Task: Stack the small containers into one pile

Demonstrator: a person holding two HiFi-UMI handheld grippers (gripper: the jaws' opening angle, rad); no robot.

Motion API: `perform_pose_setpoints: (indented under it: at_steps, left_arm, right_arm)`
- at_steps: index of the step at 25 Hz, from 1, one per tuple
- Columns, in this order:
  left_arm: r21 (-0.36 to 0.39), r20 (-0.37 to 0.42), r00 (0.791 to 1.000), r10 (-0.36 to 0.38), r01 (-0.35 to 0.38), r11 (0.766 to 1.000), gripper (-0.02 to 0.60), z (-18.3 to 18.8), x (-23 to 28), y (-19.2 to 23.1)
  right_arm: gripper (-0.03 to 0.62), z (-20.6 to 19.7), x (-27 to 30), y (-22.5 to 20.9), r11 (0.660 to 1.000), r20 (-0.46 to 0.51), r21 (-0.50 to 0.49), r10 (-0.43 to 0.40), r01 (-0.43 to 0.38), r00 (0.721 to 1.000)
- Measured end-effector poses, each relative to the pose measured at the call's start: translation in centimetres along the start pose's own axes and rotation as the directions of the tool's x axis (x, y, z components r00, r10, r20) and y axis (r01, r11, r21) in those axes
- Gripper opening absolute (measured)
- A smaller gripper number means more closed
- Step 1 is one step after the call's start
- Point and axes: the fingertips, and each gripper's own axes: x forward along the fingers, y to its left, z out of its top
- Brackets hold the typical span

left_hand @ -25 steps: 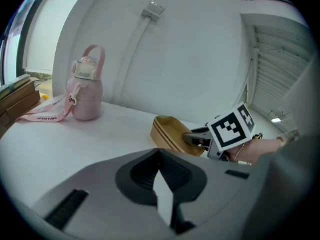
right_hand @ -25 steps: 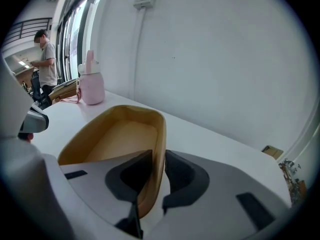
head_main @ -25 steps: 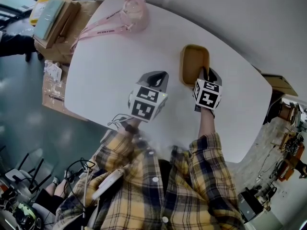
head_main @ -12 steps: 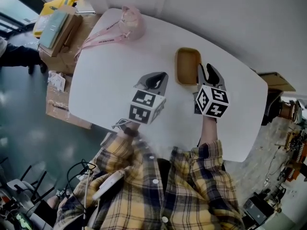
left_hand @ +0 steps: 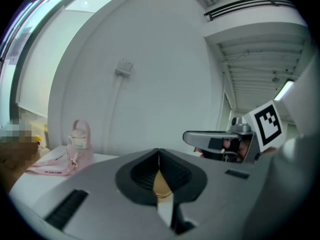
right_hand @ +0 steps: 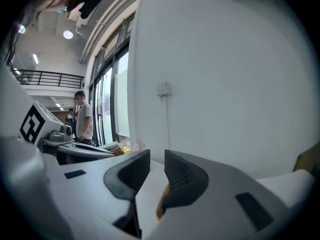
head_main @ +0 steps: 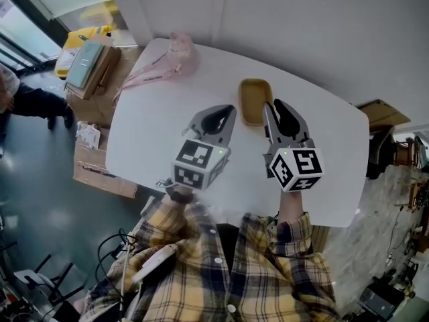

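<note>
A tan rectangular container (head_main: 254,100) rests on the white table (head_main: 154,133); I cannot tell whether it is one piece or a nested pile. My right gripper (head_main: 276,106) hangs in the air just right of it, open, with nothing between its jaws; they have just been closing a little. A sliver of the tan container (right_hand: 160,204) shows below the right gripper (right_hand: 157,160). My left gripper (head_main: 226,111) is shut and empty, raised to the container's left. The left gripper (left_hand: 159,152) has tan (left_hand: 161,185) showing behind its pads.
A pink bottle with a lanyard (head_main: 179,54) lies at the table's far left corner, the pink bottle (left_hand: 80,140) before a white wall. Cardboard boxes (head_main: 92,66) stand on the floor to the left. A person (right_hand: 83,118) stands far off by the windows.
The right gripper left the container's right rim, opened and rose. The left gripper rose too, still shut. The container stayed on the table.
</note>
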Motion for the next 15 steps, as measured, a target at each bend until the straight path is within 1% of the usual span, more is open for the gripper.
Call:
perform_pose_setpoints:
  at_steps: [2, 5, 9, 15]
  left_arm:
    - [0.029, 0.032, 0.999, -0.011, 0.01, 1.0, 0.018, 1.0, -0.5, -0.8]
    - [0.07, 0.064, 0.997, -0.038, 0.034, 0.997, 0.018, 2.2, -1.2, -2.2]
    - [0.14, 0.076, 0.995, -0.068, 0.057, 0.989, 0.018, 2.8, -2.2, -4.0]
    - [0.165, 0.11, 0.988, -0.108, 0.089, 0.982, 0.018, 3.3, -3.1, -5.8]
  right_arm:
    - [0.079, 1.0, -1.0, 1.0, 0.999, 0.029, -0.028, 0.016, -0.015, 0.999]
    - [0.061, 2.3, -2.4, 2.4, 0.997, 0.059, -0.069, 0.037, -0.033, 0.998]
    - [0.035, 3.0, -4.1, 4.0, 0.997, 0.09, -0.062, 0.051, -0.046, 0.995]
    - [0.017, 2.0, -5.7, 4.6, 0.998, 0.089, -0.048, 0.042, -0.038, 0.995]
